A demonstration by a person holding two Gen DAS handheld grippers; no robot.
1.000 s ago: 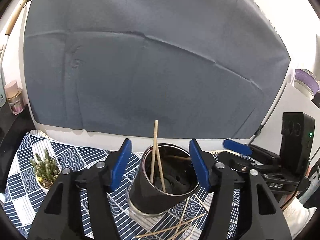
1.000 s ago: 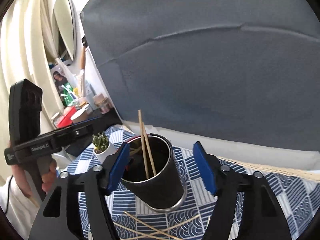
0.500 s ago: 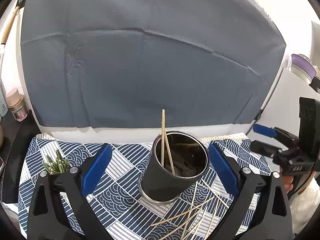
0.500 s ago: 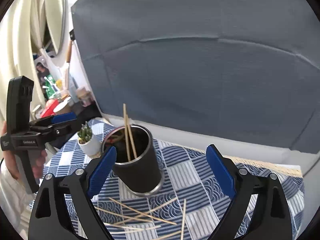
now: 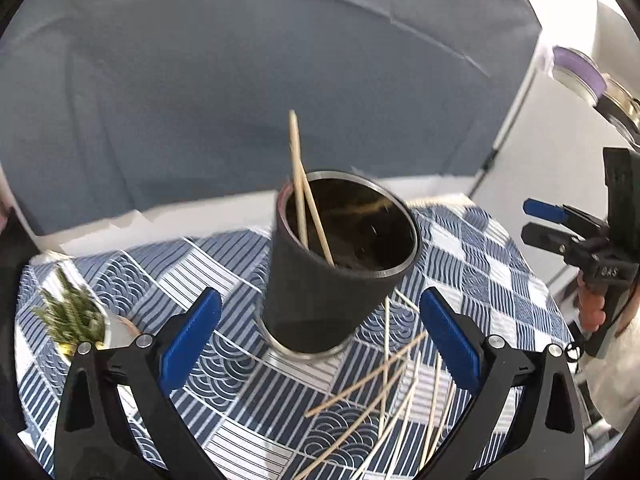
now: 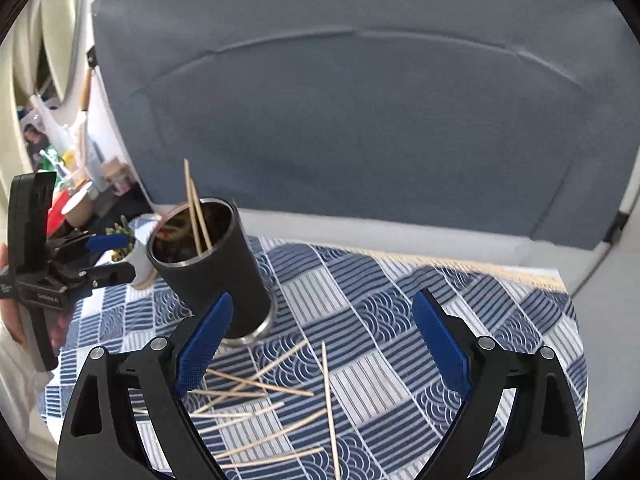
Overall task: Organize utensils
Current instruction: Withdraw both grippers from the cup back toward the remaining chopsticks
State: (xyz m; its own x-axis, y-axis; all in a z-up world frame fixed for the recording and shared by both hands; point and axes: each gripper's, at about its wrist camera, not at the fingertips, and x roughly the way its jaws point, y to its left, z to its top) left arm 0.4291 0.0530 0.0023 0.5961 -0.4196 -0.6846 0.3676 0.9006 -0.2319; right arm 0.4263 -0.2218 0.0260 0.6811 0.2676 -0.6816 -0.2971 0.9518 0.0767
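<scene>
Both hand-held grippers are hanging over the desk with nothing between their blue pads: the left hand-held gripper (image 5: 320, 344) is standing wide and framing the base of the dark cup (image 5: 340, 264), and the right hand-held gripper (image 6: 322, 344) is also gaping wide, empty, above the loose sticks (image 6: 260, 400). Two sticks (image 5: 302, 200) are already leaning inside the cup, while the rest are lying crossed on the patterned cloth (image 6: 400, 300) just in front of it. The step in hand is probably picking up the next loose stick. To do it well, the right pads should be lining up across a single stick, well clear of where it crosses others, and closing low against the cloth. The cup looks easy to tip, so steadying it with the left would be helping.
</scene>
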